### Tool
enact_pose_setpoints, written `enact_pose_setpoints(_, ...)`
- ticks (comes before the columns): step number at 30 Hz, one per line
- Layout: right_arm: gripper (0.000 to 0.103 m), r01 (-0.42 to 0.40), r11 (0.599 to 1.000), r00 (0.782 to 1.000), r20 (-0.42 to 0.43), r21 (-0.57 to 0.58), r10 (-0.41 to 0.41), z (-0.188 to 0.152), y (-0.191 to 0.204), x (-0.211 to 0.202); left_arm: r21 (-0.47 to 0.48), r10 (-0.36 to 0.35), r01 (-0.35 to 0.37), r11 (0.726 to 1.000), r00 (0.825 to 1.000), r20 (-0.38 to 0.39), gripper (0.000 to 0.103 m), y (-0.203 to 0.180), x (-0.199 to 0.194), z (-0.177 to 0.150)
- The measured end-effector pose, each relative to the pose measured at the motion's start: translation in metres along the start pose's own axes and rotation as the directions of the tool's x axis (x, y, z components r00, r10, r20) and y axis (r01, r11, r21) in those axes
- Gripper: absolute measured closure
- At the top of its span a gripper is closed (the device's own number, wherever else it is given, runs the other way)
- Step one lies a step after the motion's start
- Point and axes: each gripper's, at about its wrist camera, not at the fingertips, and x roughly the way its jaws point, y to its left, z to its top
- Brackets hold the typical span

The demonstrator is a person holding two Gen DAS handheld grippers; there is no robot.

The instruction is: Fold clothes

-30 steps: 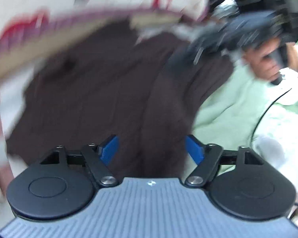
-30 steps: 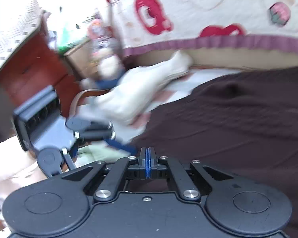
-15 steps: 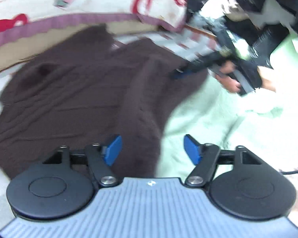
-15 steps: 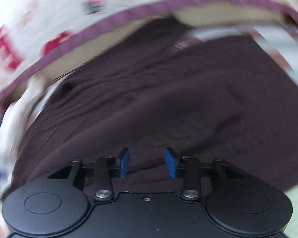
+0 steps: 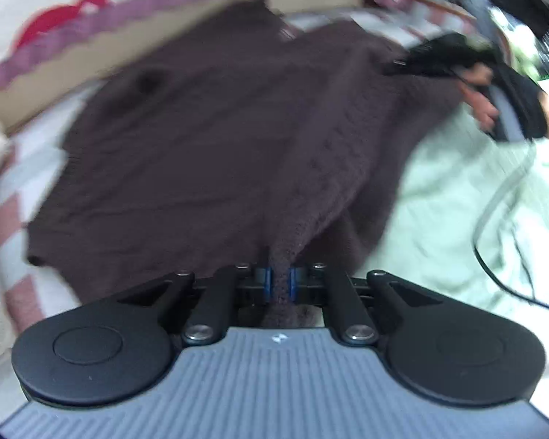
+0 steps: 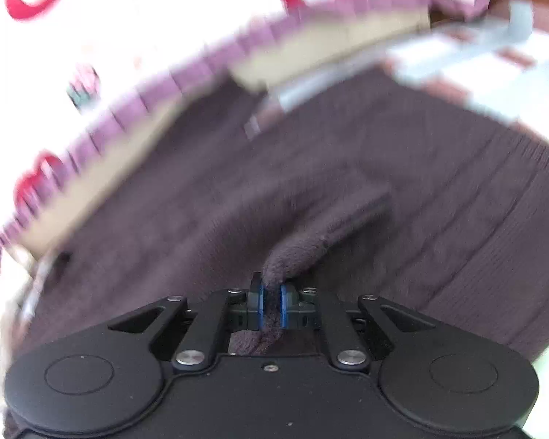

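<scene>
**Both grippers clamped on the brown knit sweater**

Item 1, your left gripper (image 5: 278,284): jaws drawn in tight, blue pads pinching a raised ridge of dark brown knit at the near edge of the garment. The fabric runs up between the pads and away from you in a fold.

Item 2, your right gripper (image 6: 271,305): its jaws are closing, and a bunched tuft of the same brown knit sits pressed between the blue pads. In the left wrist view you can see this gripper (image 5: 439,60) at the far right of the garment, carried by your right hand (image 5: 483,91), though motion blur hides its fingertips there.

Item 3, brown knit sweater (image 5: 201,139): spread mostly flat across the middle of the bed, its far edge just beside the quilt, its right side lying over the green blanket. A ribbed band shows on the right in the right wrist view (image 6: 457,219).

Item 4, white quilt with red prints and a purple border (image 5: 91,11): along the far side, curving left.

Item 5, pale green blanket (image 5: 450,197): right of the sweater, near side.

Item 6, red-and-white checked sheet (image 5: 14,216): left, under the sweater's edge.

Item 7, black cable (image 5: 494,248): lying over the green blanket at the right
</scene>
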Motion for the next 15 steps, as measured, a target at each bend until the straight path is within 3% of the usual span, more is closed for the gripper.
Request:
enact_pose_setpoints(5,0.093,0.001,0.995,0.989,0.145,-0.096,0.013,0.035,0.024,-0.042,-0.184,-0.093,0.106,0.977,0.993,0.077,0.095,0.028,-0.014,-0.002)
enact_pose_setpoints(7,0.093,0.044,0.990,0.989,0.147,-0.136,-0.024,0.056,0.040,-0.040,-0.241,-0.117,0.133,0.961,0.990,0.078,0.094,0.034,-0.003,0.003)
enact_pose_setpoints(10,0.093,0.107,0.984,0.987,0.136,-0.142,-0.088,0.083,0.061,-0.020,-0.381,-0.131,0.138,0.914,0.990,0.044,0.089,0.065,0.025,0.017)
enact_pose_setpoints(11,0.088,0.124,0.983,0.986,0.132,-0.134,-0.106,0.090,0.066,-0.011,-0.425,-0.120,0.116,0.898,0.993,0.019,0.088,0.075,0.034,0.017)
enact_pose_setpoints(15,0.072,0.173,0.977,0.981,0.116,-0.127,-0.159,0.115,0.085,0.028,-0.453,0.030,-0.049,0.890,0.998,-0.050,0.078,0.092,0.052,0.016)
